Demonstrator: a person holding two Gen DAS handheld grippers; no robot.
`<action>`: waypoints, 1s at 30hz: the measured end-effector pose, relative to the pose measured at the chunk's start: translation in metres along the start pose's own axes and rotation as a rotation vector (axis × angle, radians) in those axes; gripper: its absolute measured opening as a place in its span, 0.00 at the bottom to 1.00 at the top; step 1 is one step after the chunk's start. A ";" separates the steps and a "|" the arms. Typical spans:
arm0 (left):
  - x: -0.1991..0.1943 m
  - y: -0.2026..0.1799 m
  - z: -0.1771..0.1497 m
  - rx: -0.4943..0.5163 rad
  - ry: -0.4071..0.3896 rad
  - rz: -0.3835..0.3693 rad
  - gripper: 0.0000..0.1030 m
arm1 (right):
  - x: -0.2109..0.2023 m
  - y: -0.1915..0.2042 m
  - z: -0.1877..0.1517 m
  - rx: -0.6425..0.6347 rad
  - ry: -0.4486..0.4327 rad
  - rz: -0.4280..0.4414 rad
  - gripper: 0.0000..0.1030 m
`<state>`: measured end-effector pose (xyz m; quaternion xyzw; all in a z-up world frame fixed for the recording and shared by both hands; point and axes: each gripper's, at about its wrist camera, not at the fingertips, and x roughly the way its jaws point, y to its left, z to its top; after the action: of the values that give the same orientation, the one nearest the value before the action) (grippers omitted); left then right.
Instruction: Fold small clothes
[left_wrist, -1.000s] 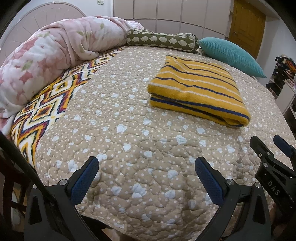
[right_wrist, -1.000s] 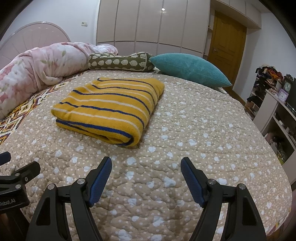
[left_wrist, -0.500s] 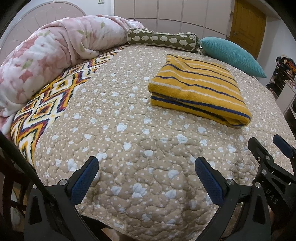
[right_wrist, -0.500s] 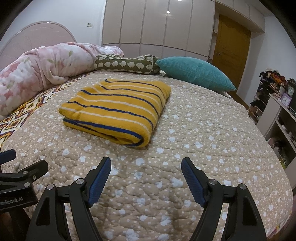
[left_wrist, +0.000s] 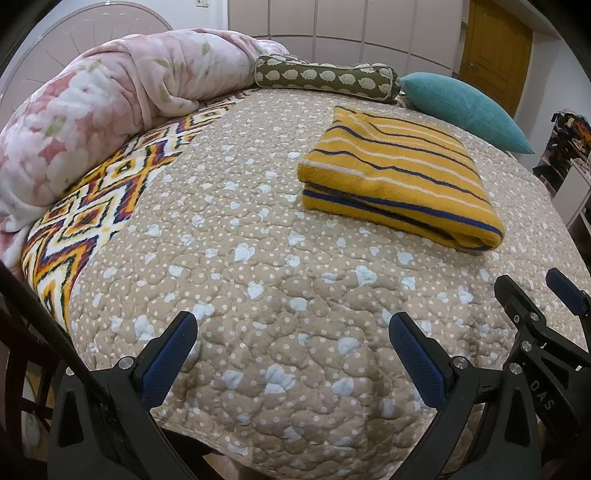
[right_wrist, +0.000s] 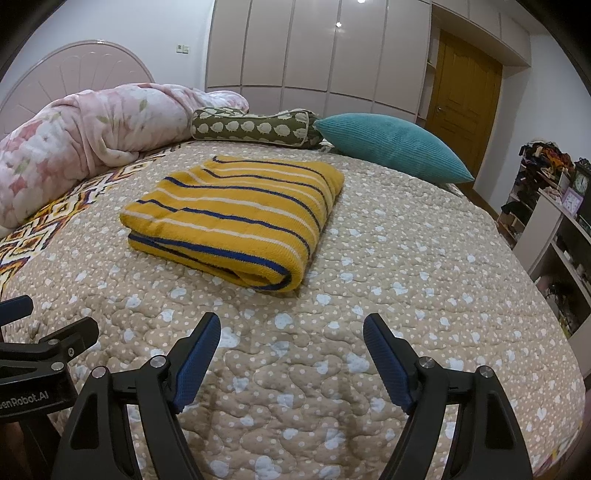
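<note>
A yellow garment with blue and white stripes (left_wrist: 399, 177) lies folded into a thick rectangle on the beige quilted bedspread (left_wrist: 258, 266). It also shows in the right wrist view as the same folded garment (right_wrist: 236, 218), ahead and a little left. My left gripper (left_wrist: 291, 339) hovers open near the bed's front edge, well short of the garment, with nothing between its blue pads. My right gripper (right_wrist: 291, 339) is open too, empty, just in front of the garment's near fold. Each gripper shows at the edge of the other's view.
A pink floral blanket (left_wrist: 92, 110) is heaped at the left, over a zigzag-patterned cover (left_wrist: 92, 206). A green bolster (right_wrist: 255, 127) and a teal pillow (right_wrist: 391, 146) lie at the far end. Shelves with clutter (right_wrist: 554, 206) stand at the right, a wooden door (right_wrist: 465, 96) behind.
Both views have shifted only slightly; the right wrist view shows a bit more of the wall and cupboards. The garment and both grippers stay as they were.
</note>
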<state>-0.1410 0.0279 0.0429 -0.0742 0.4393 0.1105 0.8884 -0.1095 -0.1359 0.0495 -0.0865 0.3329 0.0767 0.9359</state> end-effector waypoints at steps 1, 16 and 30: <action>0.000 0.000 0.000 0.001 0.000 0.000 1.00 | 0.000 0.000 0.000 0.000 0.000 0.000 0.81; 0.006 0.000 -0.001 0.003 0.011 -0.004 1.00 | 0.000 0.000 0.000 0.001 0.000 0.000 0.82; 0.008 0.000 -0.002 -0.001 0.018 -0.007 1.00 | -0.003 0.002 0.000 -0.003 -0.013 0.012 0.82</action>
<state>-0.1377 0.0280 0.0352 -0.0773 0.4472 0.1071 0.8846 -0.1117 -0.1339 0.0512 -0.0856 0.3271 0.0835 0.9374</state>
